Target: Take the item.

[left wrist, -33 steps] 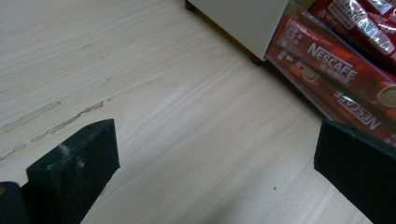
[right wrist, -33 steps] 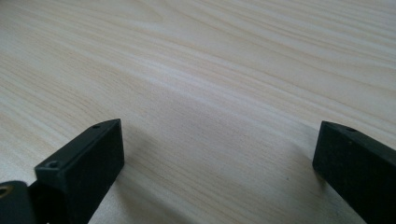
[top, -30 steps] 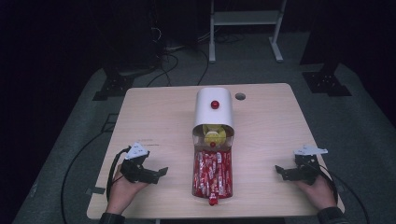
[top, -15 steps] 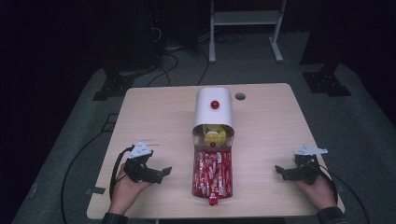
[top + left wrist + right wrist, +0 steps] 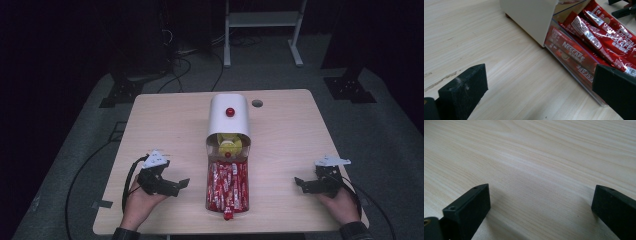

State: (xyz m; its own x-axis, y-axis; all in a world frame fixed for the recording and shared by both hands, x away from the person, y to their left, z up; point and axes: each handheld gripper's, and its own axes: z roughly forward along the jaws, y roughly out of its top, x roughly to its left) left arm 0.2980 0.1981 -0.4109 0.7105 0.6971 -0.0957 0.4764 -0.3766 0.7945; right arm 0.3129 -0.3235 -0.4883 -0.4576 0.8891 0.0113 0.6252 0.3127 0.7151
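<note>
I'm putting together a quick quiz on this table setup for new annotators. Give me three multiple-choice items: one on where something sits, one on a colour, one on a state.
1. Where do the coffee sachets lie?
A. In the clear tray in front of the white dispenser
B. Stacked on top of the dispenser
C. Beside the hole at the table's far edge

2. What colour is the knob on top of the dispenser?
A. Blue
B. Red
C. Green

3. How does the left gripper stand?
A. Shut on a sachet
B. Shut on nothing
C. Open, holding nothing

Answers:
1. A, the high view shows the red sachets filling the tray at the dispenser's mouth.
2. B, the knob shows red against the white top.
3. C, its own view shows the jaws wide apart with bare table between them.
</note>
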